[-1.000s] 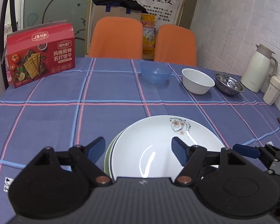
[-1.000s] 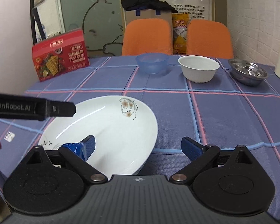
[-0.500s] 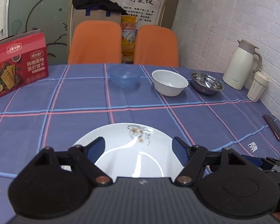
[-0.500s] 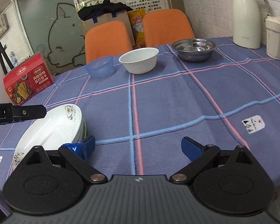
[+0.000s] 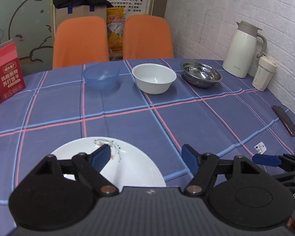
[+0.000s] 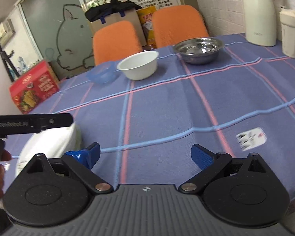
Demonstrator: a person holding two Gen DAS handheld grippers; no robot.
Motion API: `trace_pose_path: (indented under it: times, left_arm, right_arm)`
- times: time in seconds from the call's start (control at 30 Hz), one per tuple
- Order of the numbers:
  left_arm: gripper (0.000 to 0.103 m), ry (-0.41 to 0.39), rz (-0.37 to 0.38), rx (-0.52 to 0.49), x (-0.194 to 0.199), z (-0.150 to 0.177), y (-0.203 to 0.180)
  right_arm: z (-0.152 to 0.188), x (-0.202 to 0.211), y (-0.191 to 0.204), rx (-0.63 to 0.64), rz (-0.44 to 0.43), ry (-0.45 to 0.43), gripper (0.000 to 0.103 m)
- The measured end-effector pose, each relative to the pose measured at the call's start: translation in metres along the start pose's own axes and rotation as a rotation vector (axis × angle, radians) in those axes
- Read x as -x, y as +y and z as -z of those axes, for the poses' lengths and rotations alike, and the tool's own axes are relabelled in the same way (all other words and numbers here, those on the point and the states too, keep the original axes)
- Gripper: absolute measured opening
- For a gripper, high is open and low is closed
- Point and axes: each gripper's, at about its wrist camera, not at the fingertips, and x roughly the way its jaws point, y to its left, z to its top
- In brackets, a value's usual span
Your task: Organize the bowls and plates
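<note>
Worktop [image 5: 186,118] under a blue plaid cloth. Bowls, three, in a row along the far side, each apart from the next: one blue plastic bowl [image 5: 101,77], one white bowl [image 5: 154,80], one steel bowl [image 5: 201,74]. All three appear empty. Plates: a white plate [image 5: 127,167] with a small floral mark lies at the near edge; the right wrist view shows it topping a short stack [image 6: 55,143], the count beneath not determinable. Nothing lies on the top plate.

Left tongs [image 5: 145,157]: released, jaws wide apart, one finger over the plate, the other over bare cloth, grasping nothing. Right tongs [image 6: 145,155]: likewise released and empty, hovering just right of the stack.

Also present: one red cracker box [image 5: 4,74] at far left, one cream thermos jug [image 5: 243,51] and one lidded cup [image 5: 264,72] at far right, two orange chairs [image 5: 80,41] behind.
</note>
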Motion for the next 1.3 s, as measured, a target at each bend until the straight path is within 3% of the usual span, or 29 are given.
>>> trace_pose_path:
  times: [0.17,0.33,0.43,0.6,0.73,0.83,1.03,1.3]
  left_arm:
    - [0.072,0.027,0.071,-0.033,-0.031,-0.042,-0.012]
    - [0.072,0.011,0.161,-0.079,-0.077,-0.118,-0.032]
    - [0.073,-0.012,0.194,-0.129,-0.119,-0.164,-0.056]
    - [0.073,0.111,0.242,-0.126,-0.222,-0.212,-0.086]
    - [0.073,0.193,0.218,-0.075,-0.291,-0.223,-0.089]
    - [0.072,0.226,0.210,-0.061,-0.318,-0.224,-0.090]
    - [0.070,0.255,0.217,-0.094,-0.334,-0.218,-0.095]
    - [0.050,0.248,0.173,-0.119,-0.338,-0.213,-0.095]
  right_arm:
    - [-0.036,-0.018,-0.036,0.007,0.042,-0.015,0.086]
    - [-0.094,-0.037,-0.075,0.031,0.136,-0.085,0.086]
    - [-0.129,-0.057,-0.103,-0.006,0.188,-0.121,0.087]
    - [-0.167,-0.109,-0.143,-0.105,0.217,-0.102,0.087]
    - [-0.179,-0.152,-0.151,-0.091,0.241,-0.037,0.086]
    - [-0.180,-0.175,-0.147,-0.027,0.236,0.010,0.086]
    - [-0.173,-0.195,-0.136,0.076,0.228,0.046,0.086]
    - [-0.169,-0.194,-0.135,0.109,0.239,0.025,0.086]
